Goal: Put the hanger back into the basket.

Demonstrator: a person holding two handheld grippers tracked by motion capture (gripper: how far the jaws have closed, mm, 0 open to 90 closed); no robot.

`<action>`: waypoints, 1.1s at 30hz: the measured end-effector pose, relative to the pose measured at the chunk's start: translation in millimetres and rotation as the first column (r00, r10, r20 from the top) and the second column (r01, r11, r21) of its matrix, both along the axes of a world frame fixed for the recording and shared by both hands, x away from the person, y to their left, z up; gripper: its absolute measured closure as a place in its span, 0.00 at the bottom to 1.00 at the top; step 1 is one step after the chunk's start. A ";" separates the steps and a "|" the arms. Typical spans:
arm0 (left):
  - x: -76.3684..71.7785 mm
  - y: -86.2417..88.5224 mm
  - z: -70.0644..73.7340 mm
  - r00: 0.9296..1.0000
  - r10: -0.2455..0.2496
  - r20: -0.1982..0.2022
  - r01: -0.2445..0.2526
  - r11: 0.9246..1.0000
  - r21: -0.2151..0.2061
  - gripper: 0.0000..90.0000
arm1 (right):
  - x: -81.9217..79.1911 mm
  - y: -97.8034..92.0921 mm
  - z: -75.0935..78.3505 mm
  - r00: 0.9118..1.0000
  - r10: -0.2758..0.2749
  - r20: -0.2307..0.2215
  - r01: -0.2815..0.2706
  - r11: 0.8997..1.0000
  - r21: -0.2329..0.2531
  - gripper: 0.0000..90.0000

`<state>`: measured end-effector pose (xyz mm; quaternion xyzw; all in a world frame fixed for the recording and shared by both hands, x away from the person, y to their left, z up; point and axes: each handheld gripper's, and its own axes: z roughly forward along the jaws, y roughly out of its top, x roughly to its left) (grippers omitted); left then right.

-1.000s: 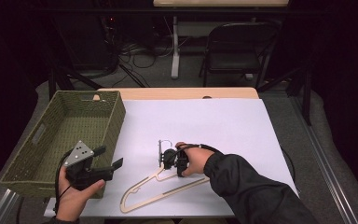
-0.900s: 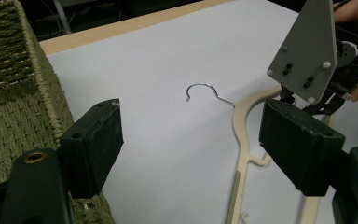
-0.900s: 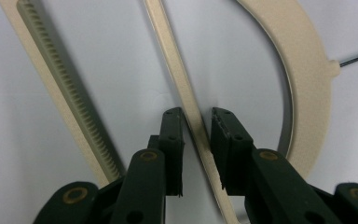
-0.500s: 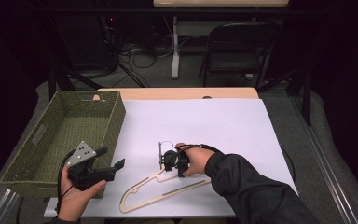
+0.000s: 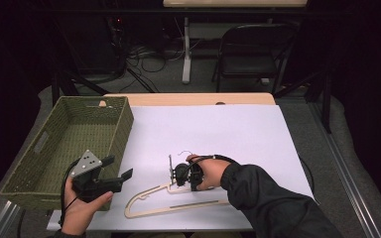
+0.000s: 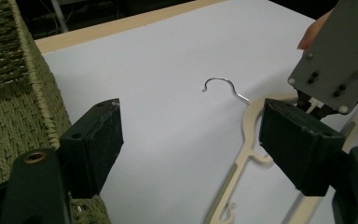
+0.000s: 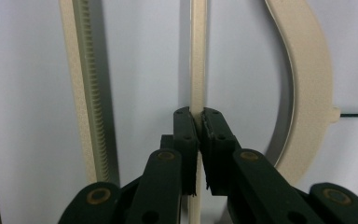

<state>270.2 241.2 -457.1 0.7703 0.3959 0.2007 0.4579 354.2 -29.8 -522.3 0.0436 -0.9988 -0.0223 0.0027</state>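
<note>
hanger [image 7: 198, 70] clamped in right gripper [image 7: 198, 122]

We see a wooden table [image 5: 188, 98] whose top is covered almost wholly by a white sheet [image 5: 218, 131], leaving a bare strip of wood along the far edge. On the left side rests a green woven basket [image 5: 110, 130], with one long wall lying along the sheet's left margin. On the near part of the sheet lies a cream hanger [image 5: 151, 208], flat, its metal hook [image 6: 220, 84] pointing toward the middle of the sheet and its body near the front edge, a short way to the right of the basket.
</note>
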 end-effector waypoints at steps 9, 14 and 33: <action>0.2 -1.1 0.3 1.000 -0.003 -0.001 0.003 1.000 0.002 0.24 | 0.6 -6.6 6.6 1.000 -0.014 0.005 0.014 1.000 0.014 0.95; -0.4 -2.7 3.1 1.000 -0.011 0.000 0.011 1.000 0.009 0.24 | -4.3 -10.1 15.3 0.999 0.000 0.046 -0.001 1.000 0.024 0.95; 9.6 -14.5 20.3 0.993 -0.109 -0.044 0.110 0.994 0.026 0.33 | -23.9 -22.7 46.6 0.963 0.079 0.258 -0.099 0.993 0.066 0.95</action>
